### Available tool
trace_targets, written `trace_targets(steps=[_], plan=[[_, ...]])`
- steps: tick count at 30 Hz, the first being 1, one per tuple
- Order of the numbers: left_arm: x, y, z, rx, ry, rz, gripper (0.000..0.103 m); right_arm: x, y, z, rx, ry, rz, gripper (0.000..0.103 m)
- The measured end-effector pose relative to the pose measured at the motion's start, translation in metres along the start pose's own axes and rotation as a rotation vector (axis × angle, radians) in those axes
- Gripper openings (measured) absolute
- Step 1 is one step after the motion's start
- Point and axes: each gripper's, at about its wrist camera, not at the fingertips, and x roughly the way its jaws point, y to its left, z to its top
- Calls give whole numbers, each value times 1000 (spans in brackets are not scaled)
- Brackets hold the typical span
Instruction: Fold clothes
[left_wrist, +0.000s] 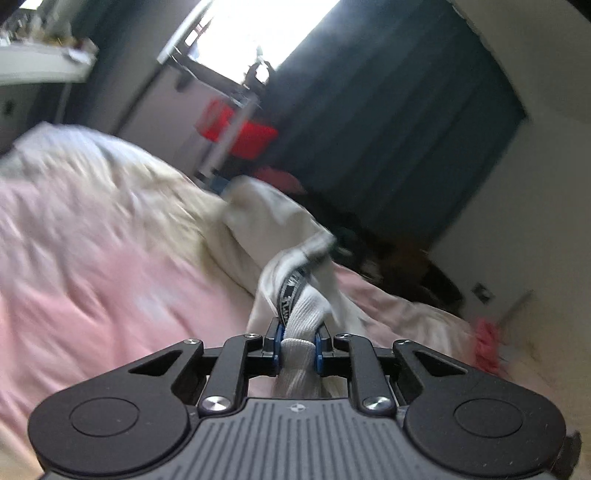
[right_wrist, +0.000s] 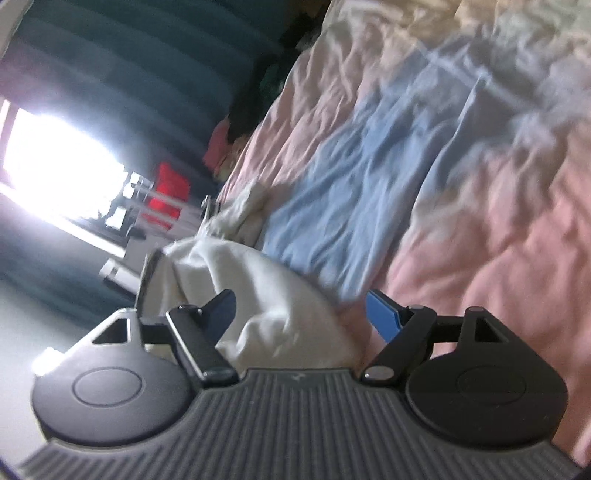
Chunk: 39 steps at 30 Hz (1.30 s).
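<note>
A white garment (left_wrist: 273, 221) with a ribbed cuff and a black lettered band hangs above the bed. My left gripper (left_wrist: 297, 341) is shut on its ribbed white edge and holds it up. In the right wrist view the same white garment (right_wrist: 266, 295) lies between my open fingers. My right gripper (right_wrist: 303, 310) is open, its jaws wide apart on either side of the cloth, not pinching it. Both views are blurred.
The bed has a crumpled quilt of pink, cream and blue patches (right_wrist: 461, 166), which also shows in the left wrist view (left_wrist: 92, 240). A red bin (left_wrist: 243, 133) on a metal rack, dark curtains (left_wrist: 388, 110) and a bright window stand beyond the bed.
</note>
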Motion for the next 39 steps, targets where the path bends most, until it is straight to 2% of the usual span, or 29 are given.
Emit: trace_targets(steps=[1,3,5,9,12,15,17,18,19,21,22,23,24,28,29,31,36,37,38,39], plan=[[-1,7,12,12,-8,31,17,5,2,-5,-13,27,17,74],[0,21,31,57,-16,91,17,18,10,-18,-37,96,50,72],[7,40,36,93,-24,132,17,30,18,-31,-53,150,63,70],[26,78,19,38,9,187,18,56,33,-62,-107,270,65,70],[37,91,13,27,40,228,19,71,39,-82,-156,327,54,70],[41,99,15,-13,49,219,21,81,40,-87,-164,350,48,70],[43,102,16,-25,55,215,22,83,38,-86,-134,353,74,70],[46,105,15,-28,58,213,22,82,37,-85,-115,356,96,67],[49,107,15,-33,59,211,22,82,36,-84,-97,358,119,56],[47,111,13,-50,59,204,22,79,39,-83,-81,349,166,55],[46,112,13,-59,60,201,22,75,42,-81,-83,327,195,49],[45,113,12,-67,62,197,22,70,46,-79,-87,301,226,35],[44,113,12,-74,64,194,22,63,49,-76,-92,273,256,32],[44,116,11,-93,71,187,23,50,59,-70,-101,247,386,32],[45,117,11,-98,74,188,23,51,60,-71,-104,258,389,31],[46,118,10,-102,81,193,23,56,60,-73,-118,283,367,32],[46,119,9,-106,95,203,25,70,54,-83,-138,323,241,38],[45,119,8,-104,97,205,26,74,51,-83,-125,334,230,47],[45,118,8,-101,100,206,26,78,48,-83,-110,347,220,62],[46,117,8,-97,108,208,32,82,45,-84,-100,358,212,69]])
